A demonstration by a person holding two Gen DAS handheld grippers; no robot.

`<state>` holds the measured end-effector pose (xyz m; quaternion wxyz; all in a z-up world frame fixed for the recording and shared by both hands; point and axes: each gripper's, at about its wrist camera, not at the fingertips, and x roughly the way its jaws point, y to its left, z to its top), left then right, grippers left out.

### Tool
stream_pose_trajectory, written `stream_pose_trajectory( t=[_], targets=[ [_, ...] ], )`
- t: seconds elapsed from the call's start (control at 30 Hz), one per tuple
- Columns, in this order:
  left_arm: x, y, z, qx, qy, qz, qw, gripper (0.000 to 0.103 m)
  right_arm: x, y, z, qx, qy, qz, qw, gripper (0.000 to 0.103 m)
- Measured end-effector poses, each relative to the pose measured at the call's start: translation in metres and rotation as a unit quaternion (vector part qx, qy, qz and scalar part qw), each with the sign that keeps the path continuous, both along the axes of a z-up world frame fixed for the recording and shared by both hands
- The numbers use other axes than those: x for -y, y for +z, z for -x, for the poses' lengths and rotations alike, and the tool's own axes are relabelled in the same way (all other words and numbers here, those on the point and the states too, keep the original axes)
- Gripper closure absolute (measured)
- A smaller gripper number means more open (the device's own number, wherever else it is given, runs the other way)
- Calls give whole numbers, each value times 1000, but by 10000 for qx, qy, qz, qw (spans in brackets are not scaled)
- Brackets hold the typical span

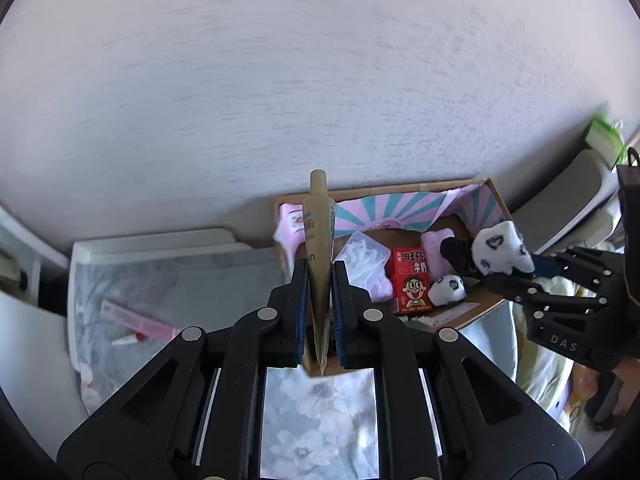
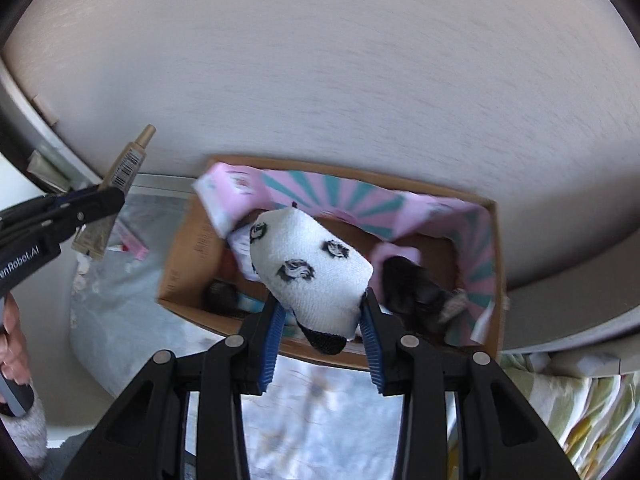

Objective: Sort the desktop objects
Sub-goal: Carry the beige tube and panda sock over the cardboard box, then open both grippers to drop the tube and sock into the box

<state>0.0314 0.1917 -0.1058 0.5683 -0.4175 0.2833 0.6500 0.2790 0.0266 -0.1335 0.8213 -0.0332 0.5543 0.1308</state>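
Observation:
My left gripper is shut on a tan tube that stands upright between the fingers; the tube also shows in the right wrist view. My right gripper is shut on a white sock with black panda marks, held above a cardboard box. The same sock and right gripper show at the right of the left wrist view, over the box. The box holds a red milk carton, a second panda sock, a clear plastic bag and pink items.
A white tray lined with floral cloth lies left of the box, with a pink tube and a small white vial in it. A pale wall rises behind. Striped bedding lies at the right.

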Motion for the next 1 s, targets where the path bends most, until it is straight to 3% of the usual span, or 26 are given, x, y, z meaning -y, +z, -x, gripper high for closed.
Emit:
stream_pose_trajectory(
  t=[0.13, 0.37, 0.77, 0.8, 0.83, 0.9, 0.93, 1.0],
  targets=[
    [-18, -10, -20, -164, -119, 104, 9997, 93, 18, -11, -7, -59, -25, 189, 9998, 69],
    [-38, -35, -37, -287, -138, 336, 9989, 93, 32, -33, -16, -237, 49, 112, 9996, 69],
    [-55, -57, -51, -422, -195, 615, 9970, 91, 35, -46, -29, -447, 93, -38, 9989, 68],
    [-57, -59, -50, -333, -211, 656, 9971, 82, 34, -47, -30, -467, 86, -35, 9989, 68],
    [-59, -61, -50, -203, -213, 722, 9970, 51, 34, -49, -31, -501, 58, -23, 9987, 67],
    [-61, -64, -48, 35, -195, 779, 9968, 1, 35, -51, -33, -557, -10, -10, 9984, 62],
    [-59, -62, -48, 132, -229, 676, 9974, 0, 35, -53, -33, -578, -61, 46, 9983, 59],
    [-55, -58, -49, 152, -230, 578, 9979, 0, 37, -55, -32, -566, -148, 259, 9980, 39]
  ],
)
